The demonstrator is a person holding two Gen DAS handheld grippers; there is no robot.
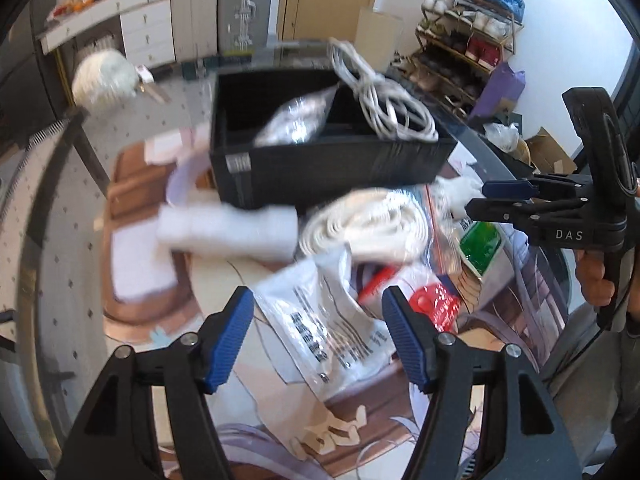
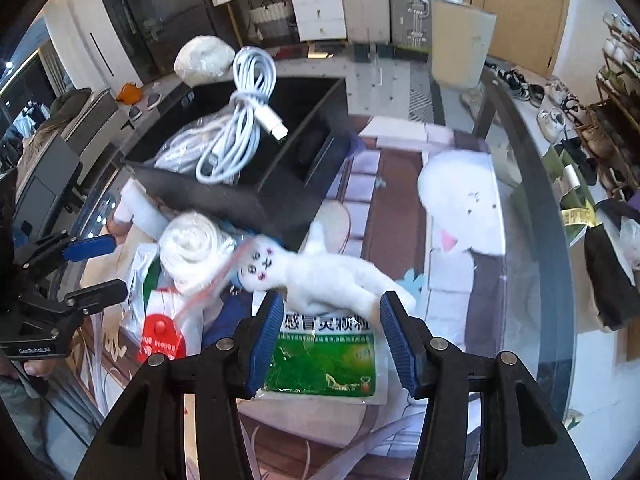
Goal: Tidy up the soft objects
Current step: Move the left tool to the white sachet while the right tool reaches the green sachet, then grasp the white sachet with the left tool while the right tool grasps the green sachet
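Observation:
A black divided box stands on the round table, holding a bagged cable and a loose white cable bundle. In front of it lie a rolled white cloth in a clear bag, a white plush cat, a white printed pouch and a green medicine packet. My left gripper is open over the pouch. My right gripper is open just above the plush cat's legs; it also shows in the left wrist view.
A red plastic item lies beside the pouch. A white foam tube lies left of the box. A white ghost plush rests at the right. A shoe rack and cabinets stand beyond the glass table edge.

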